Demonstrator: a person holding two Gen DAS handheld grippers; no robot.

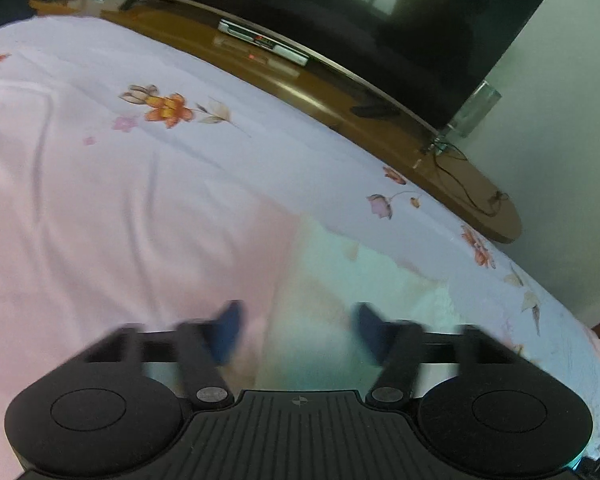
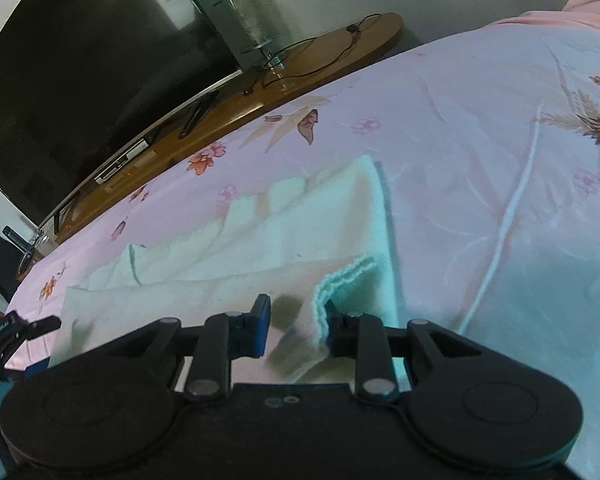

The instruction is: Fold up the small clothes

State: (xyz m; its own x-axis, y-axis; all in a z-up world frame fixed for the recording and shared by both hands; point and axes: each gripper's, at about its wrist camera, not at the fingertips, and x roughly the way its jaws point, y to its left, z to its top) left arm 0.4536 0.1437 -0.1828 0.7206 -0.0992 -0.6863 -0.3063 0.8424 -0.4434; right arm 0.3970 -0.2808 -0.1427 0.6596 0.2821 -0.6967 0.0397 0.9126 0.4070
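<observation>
Cloth [image 2: 340, 216] lies spread between the right tool's [image 2: 296, 320] parted fingers.

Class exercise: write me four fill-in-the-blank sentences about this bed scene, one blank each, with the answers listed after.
1. The bedsheet is pink with a ____ print.
2. The pale garment lies on the ____.
3. The right gripper has its jaws ____.
4. Behind the bed, a dark ____ stands on the wooden stand.

Answers: floral; bed; open; television

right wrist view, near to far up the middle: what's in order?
Right gripper → pale green cloth → floral bedsheet → wooden TV bench → glass stand.
</observation>
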